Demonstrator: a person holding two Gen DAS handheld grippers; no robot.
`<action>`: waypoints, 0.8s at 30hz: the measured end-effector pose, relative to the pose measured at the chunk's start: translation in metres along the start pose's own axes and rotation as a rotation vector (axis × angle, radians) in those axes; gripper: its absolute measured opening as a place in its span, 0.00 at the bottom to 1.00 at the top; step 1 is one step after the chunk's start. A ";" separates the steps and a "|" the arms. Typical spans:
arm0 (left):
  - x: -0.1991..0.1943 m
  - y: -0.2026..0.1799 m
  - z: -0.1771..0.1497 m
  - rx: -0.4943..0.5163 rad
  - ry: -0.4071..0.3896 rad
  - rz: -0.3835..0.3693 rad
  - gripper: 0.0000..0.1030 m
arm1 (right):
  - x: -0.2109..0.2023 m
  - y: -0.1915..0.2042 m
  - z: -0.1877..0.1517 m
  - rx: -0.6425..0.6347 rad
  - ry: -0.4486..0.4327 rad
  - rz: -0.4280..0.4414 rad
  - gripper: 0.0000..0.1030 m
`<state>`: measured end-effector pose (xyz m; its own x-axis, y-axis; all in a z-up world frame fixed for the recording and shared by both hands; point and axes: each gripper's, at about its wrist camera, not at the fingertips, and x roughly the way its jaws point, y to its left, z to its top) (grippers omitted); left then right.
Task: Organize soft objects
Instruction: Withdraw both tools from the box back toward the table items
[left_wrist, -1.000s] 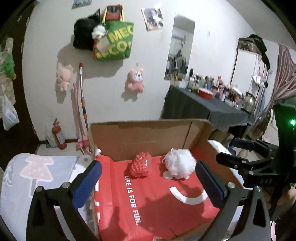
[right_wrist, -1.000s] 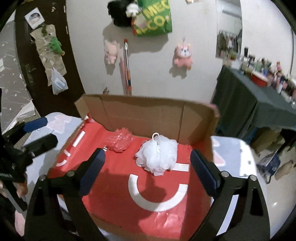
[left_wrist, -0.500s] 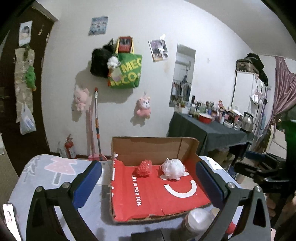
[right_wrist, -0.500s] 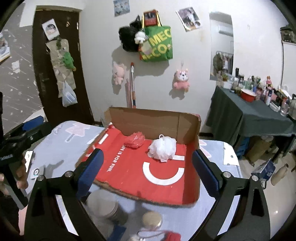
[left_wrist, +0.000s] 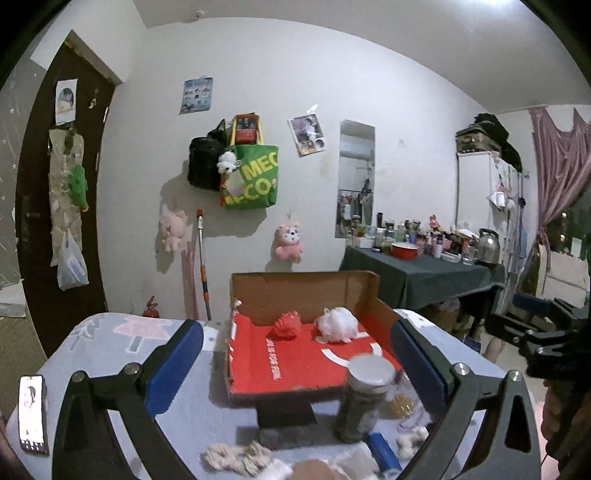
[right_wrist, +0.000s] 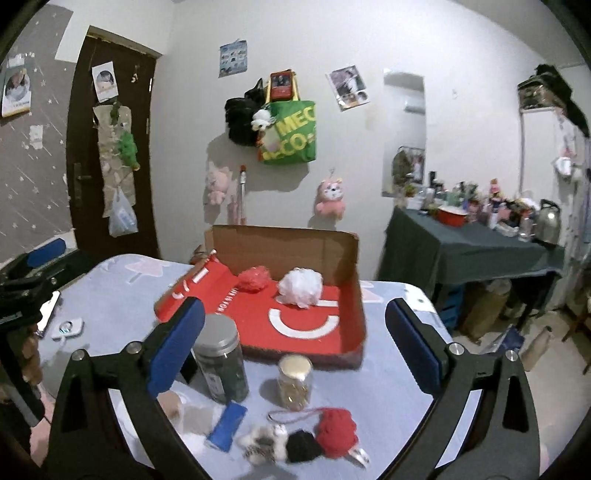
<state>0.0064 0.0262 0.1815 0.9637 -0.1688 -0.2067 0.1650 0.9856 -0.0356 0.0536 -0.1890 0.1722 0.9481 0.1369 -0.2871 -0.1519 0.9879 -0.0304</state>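
An open cardboard box (left_wrist: 303, 291) (right_wrist: 288, 247) with a red lining lies on the light blue tablecloth. A red mesh puff (left_wrist: 286, 325) (right_wrist: 255, 278) and a white mesh puff (left_wrist: 338, 325) (right_wrist: 301, 286) rest against its back wall. Near the table's front edge lie a red pompom (right_wrist: 336, 432), a black pompom (right_wrist: 303, 446) and a white fluffy piece (right_wrist: 264, 441). My left gripper (left_wrist: 295, 332) is open and empty, well short of the box. The jaws of my right gripper (right_wrist: 294, 308) are opening with nothing between them.
A dark jar with a silver lid (right_wrist: 219, 363) (left_wrist: 364, 398), a small gold-lidded jar (right_wrist: 294, 382) and a blue flat piece (right_wrist: 227, 424) stand in front of the box. A phone (left_wrist: 33, 413) lies at the left. A cluttered dark-clothed table (right_wrist: 472, 243) is at the right.
Both grippers have drawn back from the box, which now looks smaller and farther. The jars, pompoms and other items on the near table have come into view.
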 end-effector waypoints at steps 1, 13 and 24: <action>-0.002 -0.003 -0.004 0.001 -0.003 0.000 1.00 | -0.004 0.003 -0.008 -0.012 -0.008 -0.016 0.98; 0.005 -0.028 -0.084 0.031 0.096 0.014 1.00 | 0.007 0.013 -0.102 -0.020 0.060 -0.123 0.98; 0.035 -0.008 -0.138 -0.001 0.268 0.038 1.00 | 0.042 0.023 -0.145 0.001 0.183 -0.088 0.98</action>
<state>0.0103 0.0126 0.0397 0.8794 -0.1257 -0.4592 0.1294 0.9913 -0.0236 0.0495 -0.1712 0.0209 0.8910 0.0345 -0.4526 -0.0702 0.9956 -0.0624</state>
